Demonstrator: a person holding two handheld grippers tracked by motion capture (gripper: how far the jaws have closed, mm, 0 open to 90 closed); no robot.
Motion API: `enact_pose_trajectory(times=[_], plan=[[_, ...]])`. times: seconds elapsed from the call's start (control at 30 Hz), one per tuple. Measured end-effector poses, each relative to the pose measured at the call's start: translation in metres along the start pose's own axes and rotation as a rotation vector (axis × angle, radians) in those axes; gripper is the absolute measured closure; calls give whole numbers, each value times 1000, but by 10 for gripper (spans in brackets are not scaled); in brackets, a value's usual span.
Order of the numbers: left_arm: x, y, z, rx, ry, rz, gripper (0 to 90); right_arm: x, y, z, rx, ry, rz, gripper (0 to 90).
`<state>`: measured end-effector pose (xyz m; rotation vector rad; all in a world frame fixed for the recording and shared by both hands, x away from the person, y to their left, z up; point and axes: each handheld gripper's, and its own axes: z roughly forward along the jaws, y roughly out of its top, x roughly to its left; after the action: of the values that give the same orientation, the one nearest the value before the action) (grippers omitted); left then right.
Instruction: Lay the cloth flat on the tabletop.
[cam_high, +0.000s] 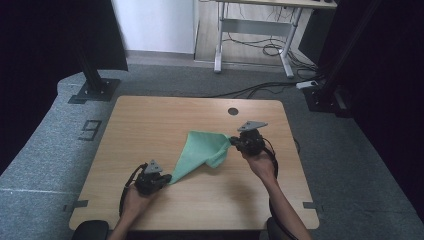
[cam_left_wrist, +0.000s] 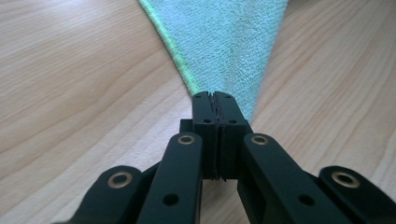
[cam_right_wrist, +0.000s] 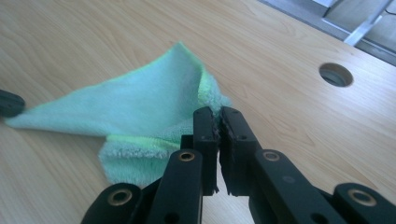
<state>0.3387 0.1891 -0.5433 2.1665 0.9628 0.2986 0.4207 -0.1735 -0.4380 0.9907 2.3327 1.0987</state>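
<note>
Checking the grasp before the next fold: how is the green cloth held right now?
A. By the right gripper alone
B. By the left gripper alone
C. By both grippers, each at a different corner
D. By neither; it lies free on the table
C: the left gripper is shut on one corner of the green cloth and the right gripper on another.

Both grippers black: left gripper (cam_high: 167, 178), right gripper (cam_high: 231, 141). Each has a grey three-cornered plate on top and a black cable trailing along the forearm. Jaws are flat black links with brass-ringed pivots and small screw holes, inner pads ridged. Forearms bare, apparently no sleeves.
</note>
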Motion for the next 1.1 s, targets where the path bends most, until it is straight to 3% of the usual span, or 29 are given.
enact_pose_trajectory(times=[0.3,0.53,0.63,0.73,0.87,0.9,1.0,1.1], plan=[[5,0,-2,6,30,1,885,-19,-11,2,31,-38,45,847],[8,0,-6,11,76,11,893,-34,-16,6,57,-76,75,849],[7,1,-10,-18,82,16,895,-40,-18,8,67,-94,86,849],[6,2,-12,-22,89,22,895,-47,-23,13,72,-87,124,849],[9,-1,-6,-5,80,-2,880,-51,-36,25,99,-73,159,839],[9,-2,-4,-2,90,-1,865,-52,-39,28,105,-69,167,831],[9,-1,-5,-14,114,4,675,-55,-45,33,123,-52,191,728],[10,0,-9,-41,108,-4,573,-56,-44,28,115,-57,201,607]])
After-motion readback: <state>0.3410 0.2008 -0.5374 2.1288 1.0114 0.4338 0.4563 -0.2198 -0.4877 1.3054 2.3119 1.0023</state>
